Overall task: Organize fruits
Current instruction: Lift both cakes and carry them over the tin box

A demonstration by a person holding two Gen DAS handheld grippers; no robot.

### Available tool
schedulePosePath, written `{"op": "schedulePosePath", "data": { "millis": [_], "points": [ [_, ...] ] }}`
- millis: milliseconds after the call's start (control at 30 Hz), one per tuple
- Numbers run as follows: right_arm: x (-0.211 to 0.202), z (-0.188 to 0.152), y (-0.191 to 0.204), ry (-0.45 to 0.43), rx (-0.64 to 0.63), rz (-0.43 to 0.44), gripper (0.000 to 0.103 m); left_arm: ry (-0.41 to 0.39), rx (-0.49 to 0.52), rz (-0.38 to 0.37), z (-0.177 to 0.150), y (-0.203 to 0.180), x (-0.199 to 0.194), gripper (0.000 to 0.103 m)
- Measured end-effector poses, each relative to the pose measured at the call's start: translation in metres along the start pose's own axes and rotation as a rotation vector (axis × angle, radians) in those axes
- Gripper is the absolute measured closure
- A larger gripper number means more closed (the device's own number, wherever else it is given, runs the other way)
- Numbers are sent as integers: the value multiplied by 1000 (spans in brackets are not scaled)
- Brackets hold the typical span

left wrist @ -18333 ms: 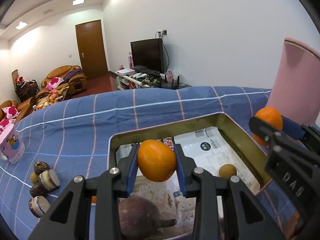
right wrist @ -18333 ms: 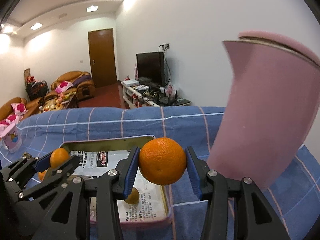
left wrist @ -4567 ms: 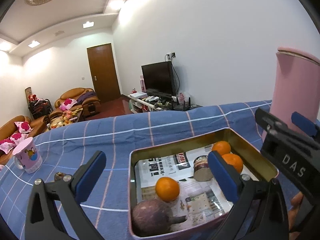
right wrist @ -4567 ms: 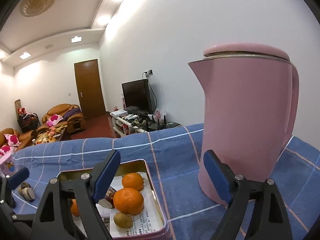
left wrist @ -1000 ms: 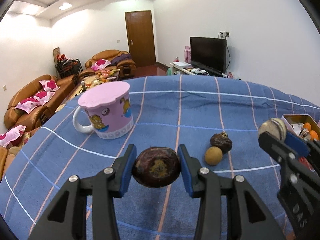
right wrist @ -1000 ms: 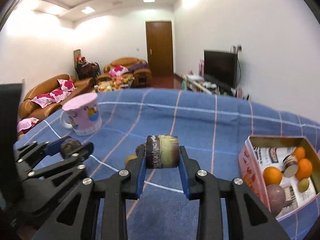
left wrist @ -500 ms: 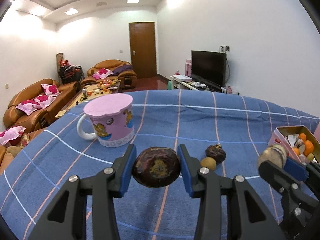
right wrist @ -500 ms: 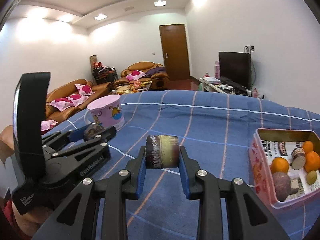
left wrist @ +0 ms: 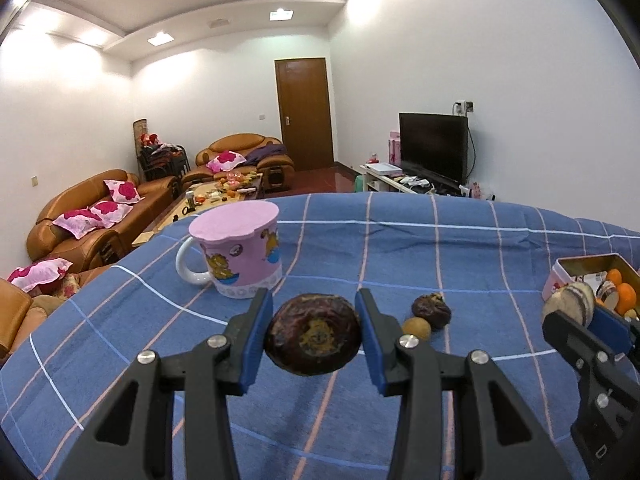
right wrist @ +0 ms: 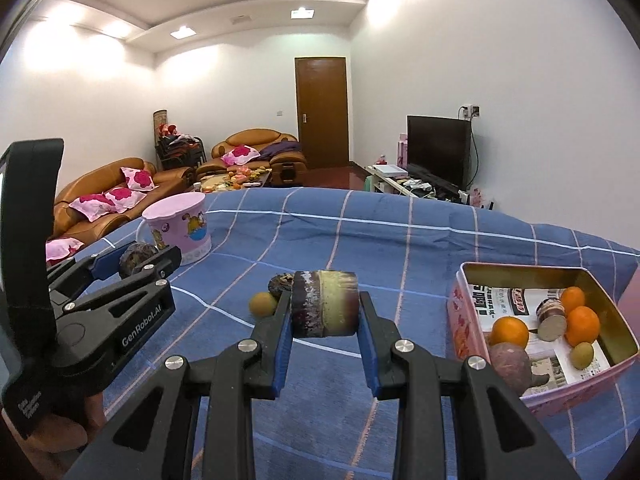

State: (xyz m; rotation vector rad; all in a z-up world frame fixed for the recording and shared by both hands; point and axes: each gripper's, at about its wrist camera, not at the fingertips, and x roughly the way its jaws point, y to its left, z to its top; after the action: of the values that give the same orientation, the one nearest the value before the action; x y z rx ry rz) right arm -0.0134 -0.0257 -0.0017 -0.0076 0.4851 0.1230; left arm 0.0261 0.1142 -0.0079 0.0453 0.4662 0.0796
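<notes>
Blue checked cloth covers the table under both of your tongs. Nearest you, the left tongs [left wrist: 314, 338] are closed on a dark round fruit [left wrist: 313, 335], pinched at its widest sides and lifted clear of the cloth. The right tongs [right wrist: 325, 316] grip a cut chunk [right wrist: 324, 304] across its flat ends, its brown-and-pale rind facing you. Both pieces look firm and fairly light, though the round one could roll out of a loose pinch, so keep the pads on its middle.

Just beyond the left tongs, slightly to their right, a small yellow-green fruit [left wrist: 417, 327] and a dark wrinkled one [left wrist: 431, 311] lie touching on the cloth. Ahead and left stands the pink mug [left wrist: 240, 254]. Well off to the right of the right tongs sits the tin [right wrist: 624, 330], already holding oranges [right wrist: 509, 331], another cut chunk and a purple fruit.

Compared with half a second ago, both grips are unchanged; the views have risen a little, and the tin sits somewhat nearer in the right view.
</notes>
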Motion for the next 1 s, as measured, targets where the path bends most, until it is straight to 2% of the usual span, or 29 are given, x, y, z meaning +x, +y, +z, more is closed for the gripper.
{"op": "schedulePosePath", "data": {
  "millis": [1000],
  "points": [
    [-46, -18, -60, -10, -1, -77, 71, -4, 52, -81, -10, -69, -34, 59]
  ]
}}
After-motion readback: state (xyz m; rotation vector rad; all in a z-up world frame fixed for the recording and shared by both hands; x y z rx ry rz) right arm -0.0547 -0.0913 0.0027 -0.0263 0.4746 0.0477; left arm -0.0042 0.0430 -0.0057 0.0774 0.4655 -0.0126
